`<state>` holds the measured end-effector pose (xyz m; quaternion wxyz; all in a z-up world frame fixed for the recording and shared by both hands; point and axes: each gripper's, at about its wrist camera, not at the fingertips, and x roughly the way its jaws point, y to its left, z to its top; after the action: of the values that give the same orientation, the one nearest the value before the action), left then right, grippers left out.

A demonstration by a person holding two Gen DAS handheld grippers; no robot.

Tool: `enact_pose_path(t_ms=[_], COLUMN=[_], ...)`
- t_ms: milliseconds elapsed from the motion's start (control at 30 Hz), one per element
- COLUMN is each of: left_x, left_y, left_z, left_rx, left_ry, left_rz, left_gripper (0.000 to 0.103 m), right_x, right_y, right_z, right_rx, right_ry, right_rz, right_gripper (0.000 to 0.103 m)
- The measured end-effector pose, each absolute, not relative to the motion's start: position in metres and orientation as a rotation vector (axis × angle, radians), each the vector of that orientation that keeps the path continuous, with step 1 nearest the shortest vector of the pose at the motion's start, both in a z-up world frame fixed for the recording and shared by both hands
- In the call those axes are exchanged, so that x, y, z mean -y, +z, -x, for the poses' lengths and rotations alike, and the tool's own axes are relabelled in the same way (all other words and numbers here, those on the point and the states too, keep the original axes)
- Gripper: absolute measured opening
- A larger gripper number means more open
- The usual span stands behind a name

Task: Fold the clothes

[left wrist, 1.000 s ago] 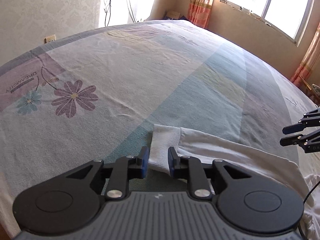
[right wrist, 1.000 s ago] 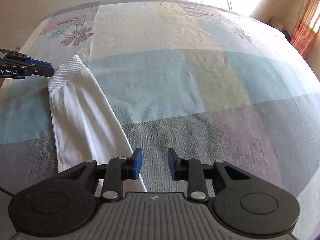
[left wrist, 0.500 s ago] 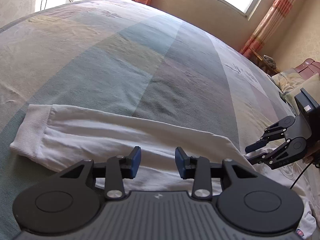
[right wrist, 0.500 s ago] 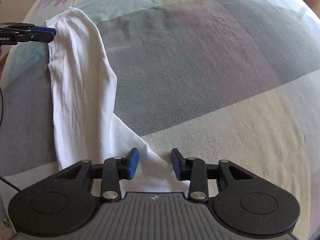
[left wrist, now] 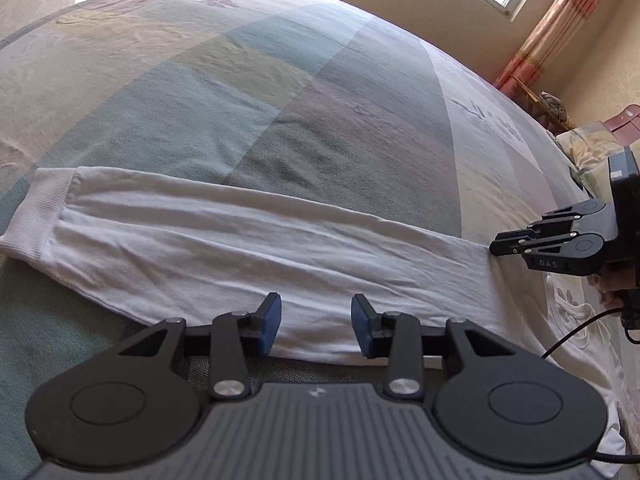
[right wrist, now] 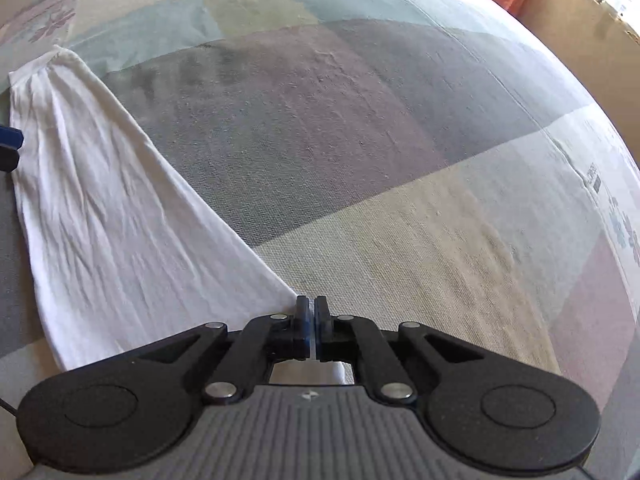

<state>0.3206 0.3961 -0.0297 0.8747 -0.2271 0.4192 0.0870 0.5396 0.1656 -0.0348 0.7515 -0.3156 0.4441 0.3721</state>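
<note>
Right now the white sleeve (left wrist: 224,240) lies flat on the bed sheet (left wrist: 280,92), which has big blocks of blue, grey and tan. In your left camera the sleeve runs from its ribbed cuff (left wrist: 34,212) at 9 o'clock across to 3 o'clock. Your left gripper (left wrist: 316,322) sits over the near edge of the sleeve at 6 o'clock, with its blue pads a little way apart and not pinching the cloth. Your right gripper (right wrist: 311,322) has just snapped closed, and its jaws pinch the edge of the sleeve where the cloth comes to a point. In your left camera you can see it at 3 o'clock (left wrist: 496,242). Striped orange curtains (left wrist: 560,24) hang by the window at 1 o'clock.
</note>
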Motion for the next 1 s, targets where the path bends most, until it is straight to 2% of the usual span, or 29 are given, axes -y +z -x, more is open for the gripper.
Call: enact_pose_path(t_ms=[33, 100, 167, 233, 367, 567, 667, 867, 900, 967, 1000], left_x=[-0.397, -0.398, -0.399, -0.398, -0.388, -0.352, -0.324, -0.270, -0.265, -0.259, -0.257], left_y=[-0.030, -0.030, -0.031, -0.031, -0.027, -0.017, -0.013, -0.013, -0.014, -0.017, -0.019], left_z=[-0.319, -0.316, -0.319, -0.322, -0.334, -0.361, -0.377, -0.395, -0.393, -0.388, -0.385], left_rx=[-0.874, -0.875, -0.890, -0.898, -0.904, -0.923, -0.929, -0.962, -0.968, -0.983, -0.991], left_ry=[0.185, 0.194, 0.193, 0.189, 0.140, 0.000, -0.092, -0.147, -0.144, -0.140, -0.131], left_rz=[0.473, 0.467, 0.449, 0.434, 0.391, 0.280, 0.219, 0.158, 0.173, 0.214, 0.228], left_gripper=[0.039, 0.042, 0.042, 0.042, 0.043, 0.044, 0.049, 0.049, 0.051, 0.056, 0.057], right_x=[-0.162, -0.155, -0.145, -0.131, -0.096, -0.036, -0.007, 0.001, -0.006, -0.018, -0.022], right_y=[-0.031, -0.018, -0.007, -0.002, -0.008, -0.023, -0.022, -0.027, -0.030, -0.040, -0.045], right_z=[-0.540, -0.539, -0.535, -0.526, -0.497, -0.474, -0.481, -0.524, -0.532, -0.548, -0.554], right_rx=[-0.965, -0.954, -0.950, -0.973, -1.063, -1.119, -1.089, -0.950, -0.939, -0.951, -0.959], right_ry=[0.800, 0.809, 0.793, 0.744, 0.656, 0.516, 0.476, 0.664, 0.717, 0.819, 0.852], right_rz=[0.651, 0.555, 0.481, 0.419, 0.336, 0.296, 0.305, 0.367, 0.381, 0.408, 0.426], right_gripper=[0.019, 0.024, 0.037, 0.044, 0.048, 0.048, 0.048, 0.050, 0.052, 0.063, 0.063])
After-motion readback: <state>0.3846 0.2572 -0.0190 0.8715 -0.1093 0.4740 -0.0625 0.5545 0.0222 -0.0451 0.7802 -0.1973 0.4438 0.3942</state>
